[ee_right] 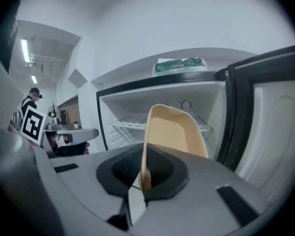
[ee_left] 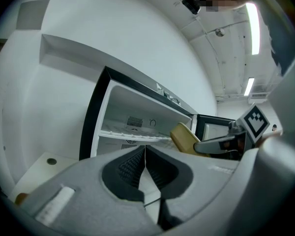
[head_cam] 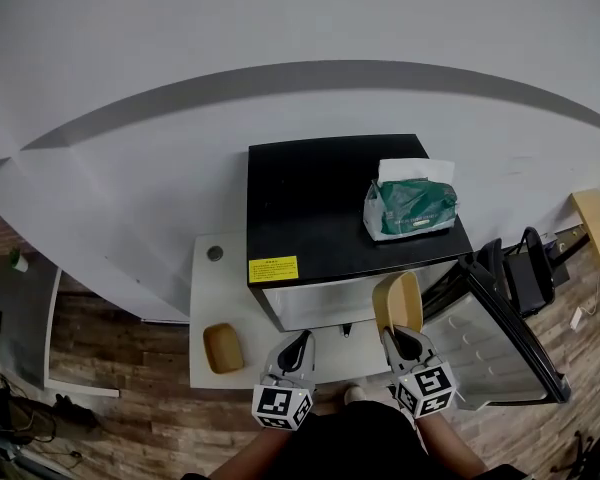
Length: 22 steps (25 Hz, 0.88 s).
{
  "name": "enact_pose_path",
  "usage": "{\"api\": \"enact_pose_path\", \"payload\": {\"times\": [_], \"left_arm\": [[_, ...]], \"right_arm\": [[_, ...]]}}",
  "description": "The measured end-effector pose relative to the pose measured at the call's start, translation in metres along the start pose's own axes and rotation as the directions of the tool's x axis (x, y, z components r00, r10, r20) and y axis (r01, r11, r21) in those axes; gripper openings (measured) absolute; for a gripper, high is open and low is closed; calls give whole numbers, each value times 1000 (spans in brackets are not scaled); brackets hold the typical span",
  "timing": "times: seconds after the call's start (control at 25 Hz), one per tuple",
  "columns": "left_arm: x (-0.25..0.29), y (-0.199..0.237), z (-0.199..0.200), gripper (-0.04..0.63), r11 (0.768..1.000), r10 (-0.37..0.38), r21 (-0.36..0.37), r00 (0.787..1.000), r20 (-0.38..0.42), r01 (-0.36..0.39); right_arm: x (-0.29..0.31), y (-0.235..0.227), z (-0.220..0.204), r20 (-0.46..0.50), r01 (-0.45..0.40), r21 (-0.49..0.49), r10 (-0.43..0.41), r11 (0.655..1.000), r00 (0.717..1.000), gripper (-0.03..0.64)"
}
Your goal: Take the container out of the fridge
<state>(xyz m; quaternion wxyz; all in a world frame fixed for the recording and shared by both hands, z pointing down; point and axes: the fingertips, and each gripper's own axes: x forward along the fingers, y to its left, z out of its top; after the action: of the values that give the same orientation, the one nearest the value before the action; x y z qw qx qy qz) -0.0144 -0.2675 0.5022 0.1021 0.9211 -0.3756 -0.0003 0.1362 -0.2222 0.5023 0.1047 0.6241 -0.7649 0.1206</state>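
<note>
Tan oblong plastic container (ee_right: 174,132), pinched by just one rim between the clamped jaws of my right gripper (ee_right: 142,175), could pivot loose; my left gripper (ee_left: 145,165) is closed, empty.

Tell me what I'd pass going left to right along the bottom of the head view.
Tan tray on the white table, left gripper, right gripper gripping the tan container, open fridge door.
</note>
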Motion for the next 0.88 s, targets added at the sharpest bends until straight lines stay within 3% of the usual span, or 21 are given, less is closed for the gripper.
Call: {"api": "enact_pose_path", "payload": {"times": [0.28,0.52,0.88], "left_arm": [[-10,3,17,17,1000,9,28,999,37,-10],[-24,26,46,17,997,82,-9,992,98,-81],[-46,56,56,17,986,152,50,982,110,-159]], "right_arm": [[-14,-1,17,73,32,13,-33,999,997,18],[-26,5,35,150,51,36,-56,998,987,18],[-23,18,25,146,86,41,-91,995,985,18]]}}
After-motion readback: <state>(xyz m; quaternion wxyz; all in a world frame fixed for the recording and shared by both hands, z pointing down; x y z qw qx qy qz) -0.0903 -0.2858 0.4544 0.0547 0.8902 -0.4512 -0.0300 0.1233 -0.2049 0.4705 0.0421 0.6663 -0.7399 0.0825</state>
